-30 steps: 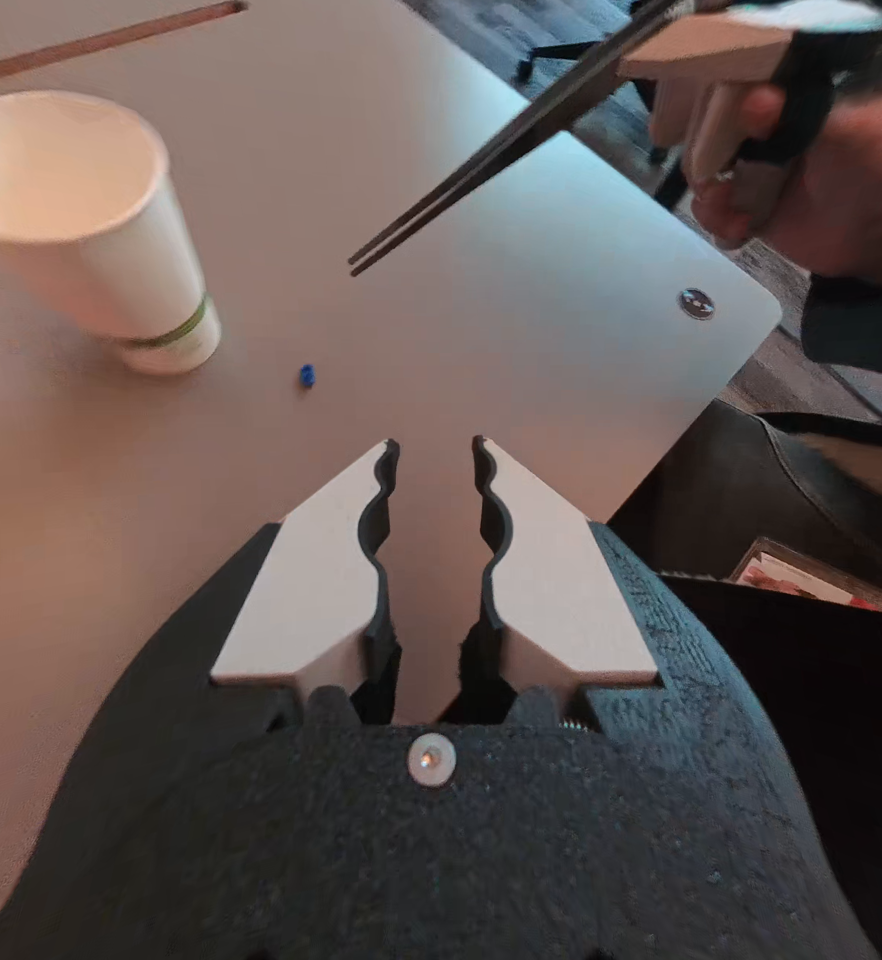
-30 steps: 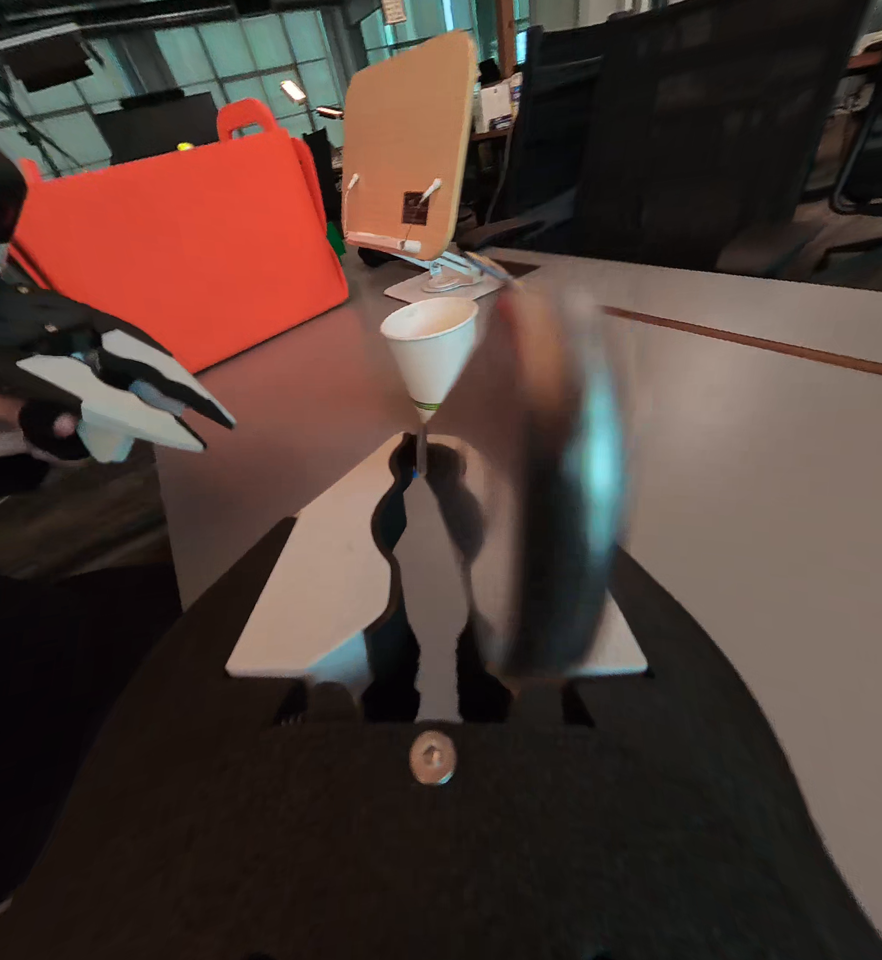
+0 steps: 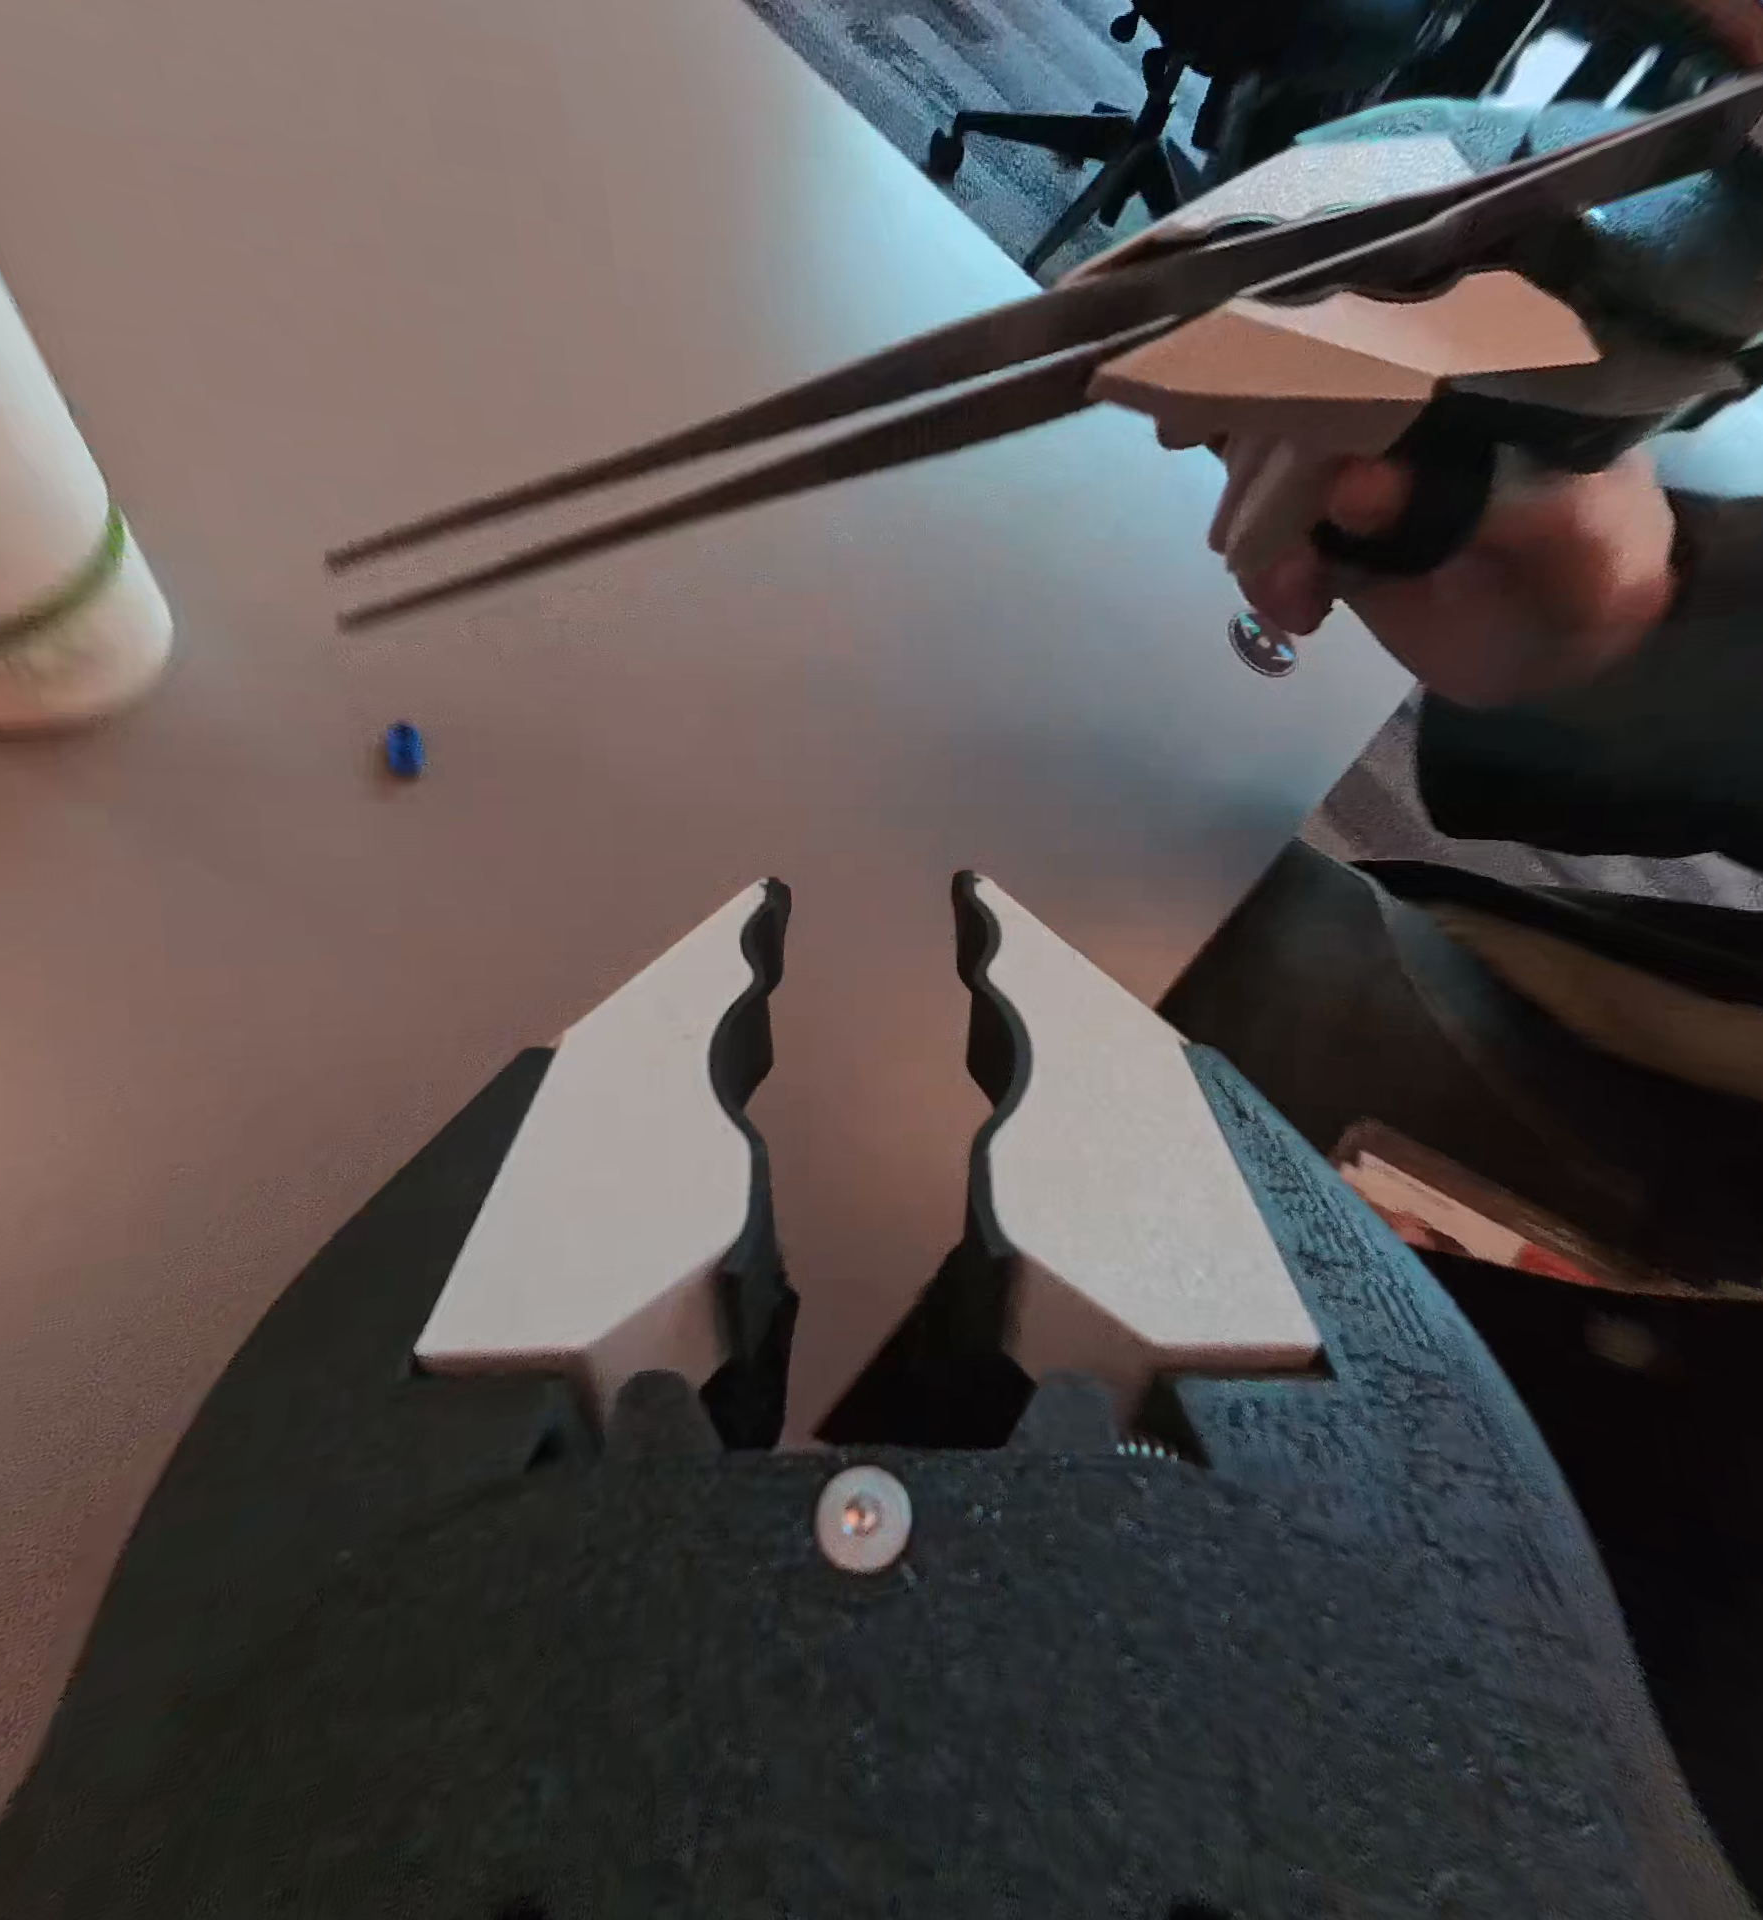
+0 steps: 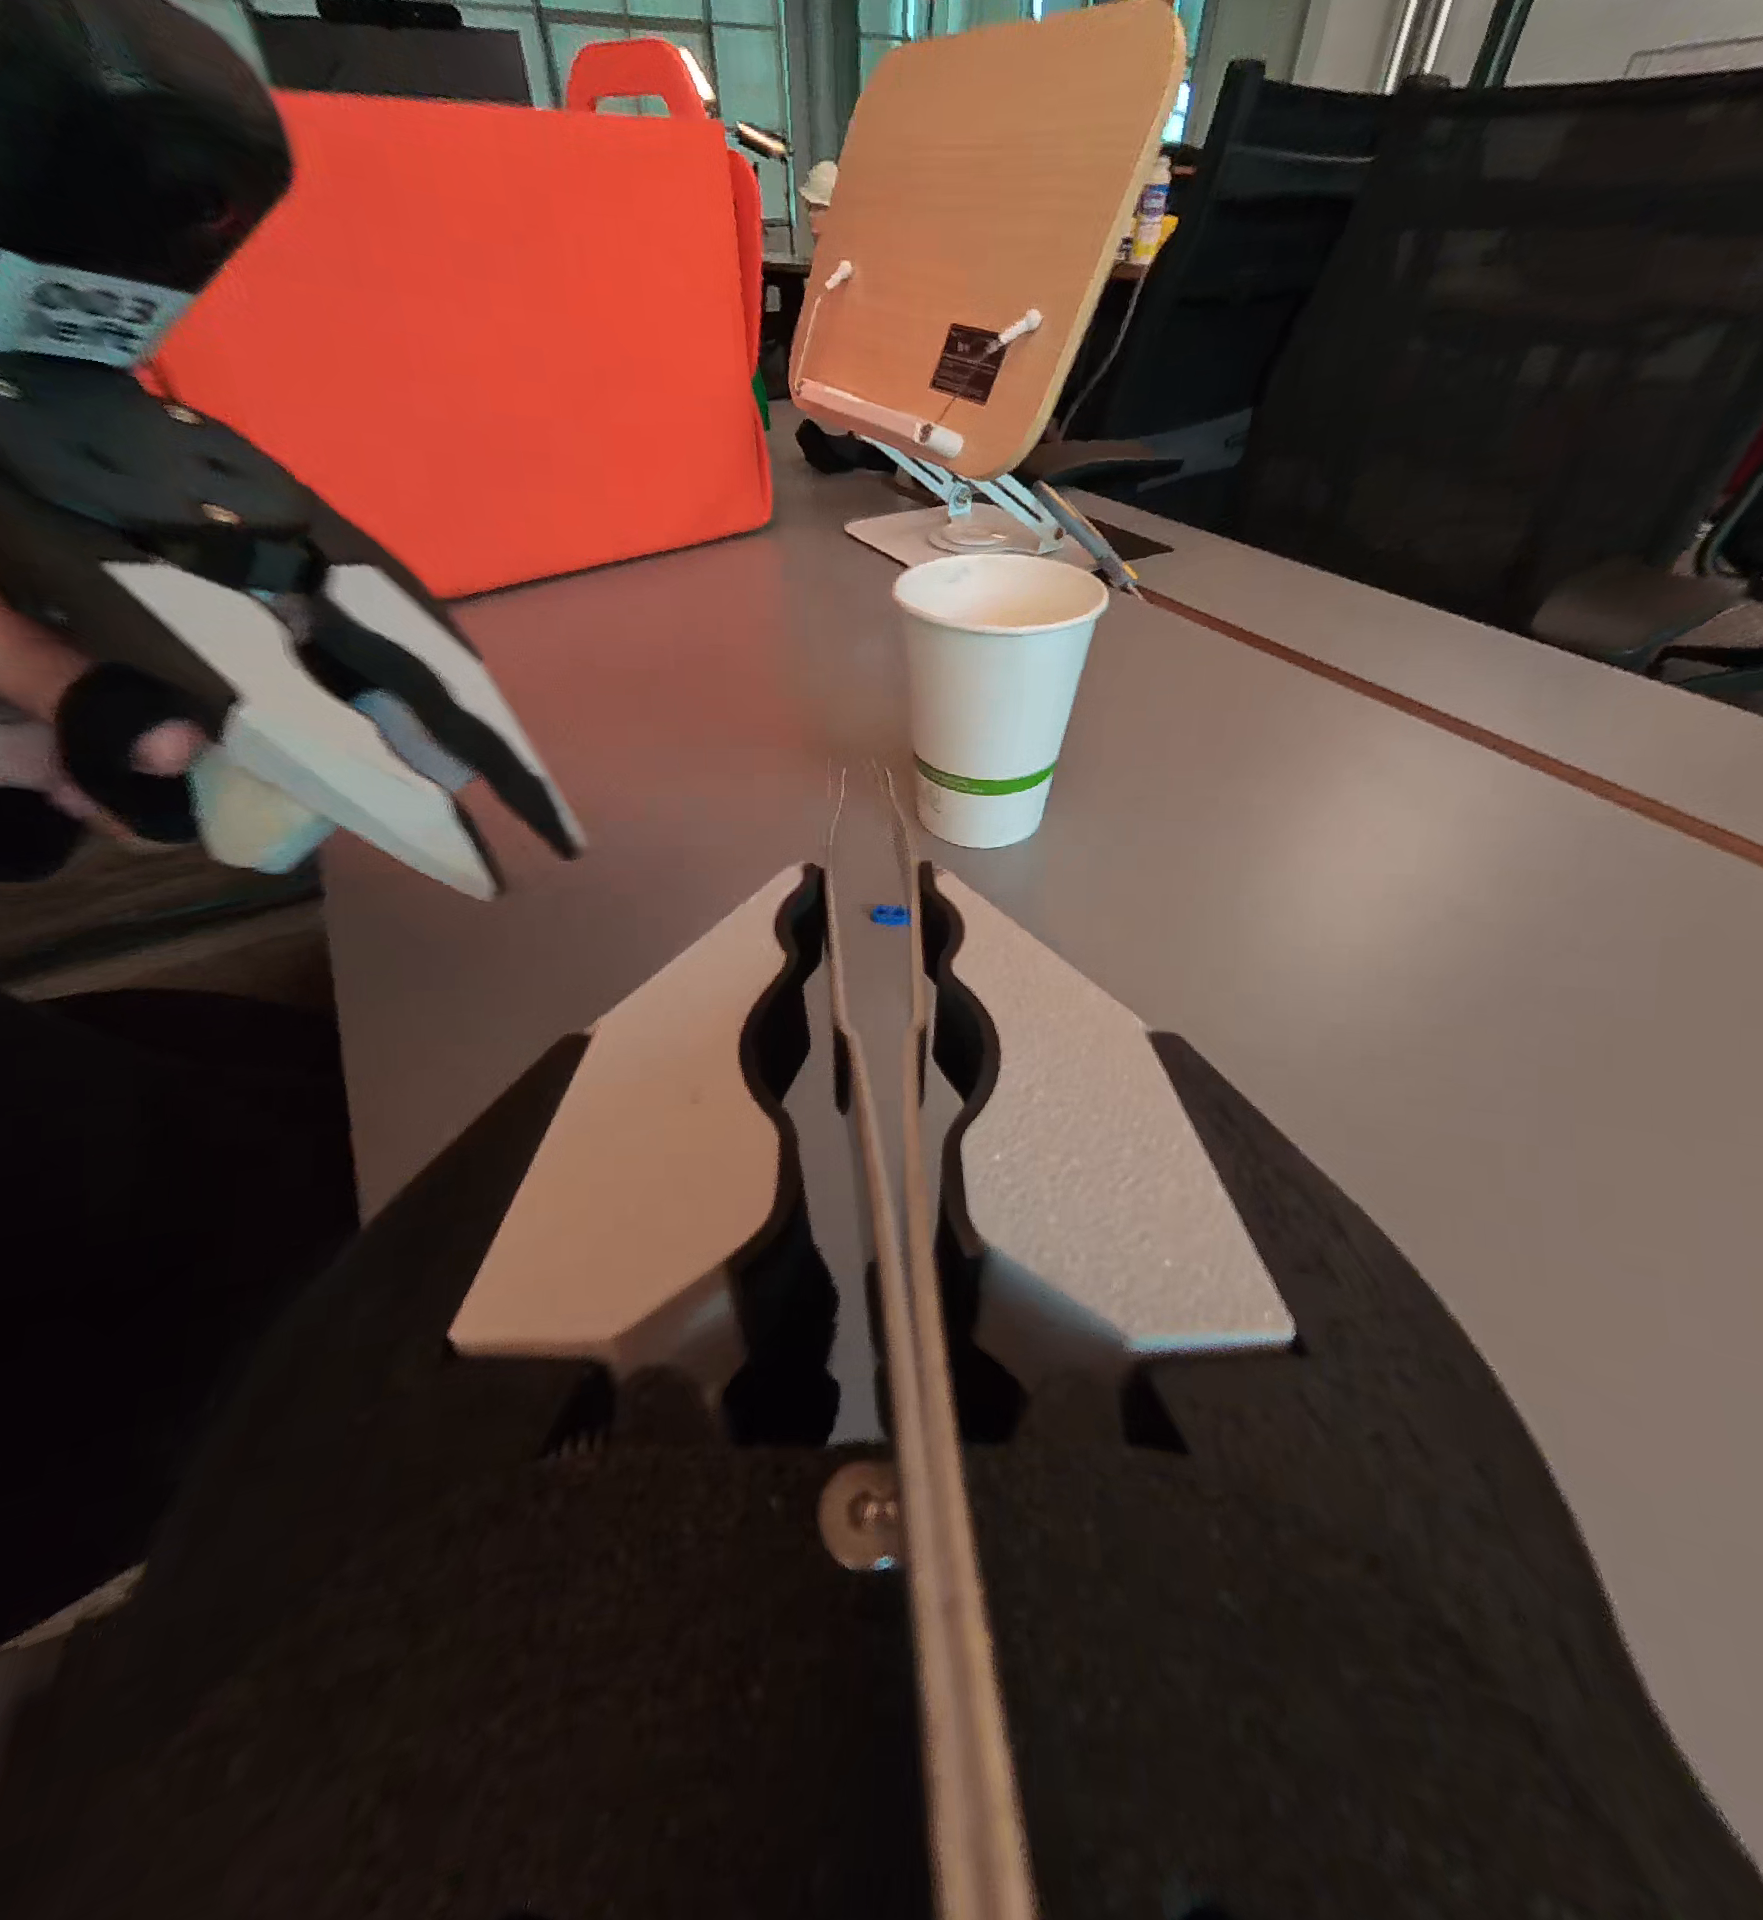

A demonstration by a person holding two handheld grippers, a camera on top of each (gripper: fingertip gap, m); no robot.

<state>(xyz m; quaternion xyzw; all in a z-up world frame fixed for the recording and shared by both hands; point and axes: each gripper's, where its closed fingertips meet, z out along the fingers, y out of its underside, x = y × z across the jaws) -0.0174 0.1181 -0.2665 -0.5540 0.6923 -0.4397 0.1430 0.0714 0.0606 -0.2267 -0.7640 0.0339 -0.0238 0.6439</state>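
Long tweezers [image 4: 872, 997] are clamped between the fingers of the right gripper [image 4: 869, 883], their tips parted above a small blue bead [image 3: 404, 750] on the table [image 3: 544, 312] beside the paper cup [image 4: 991, 696] at upper centre, while the left gripper [image 3: 869, 894] is held apart and empty.

Tiny blue bead [image 3: 404, 749] on table, nr tweezers' [image 3: 752, 447] open tips.

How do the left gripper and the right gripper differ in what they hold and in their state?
The left gripper is open and holds nothing; the right gripper is shut on long tweezers. The tweezer tips reach out above the small blue piece, whereas the left gripper stays farther back. Both have pale fingers on black bodies above the grey table.
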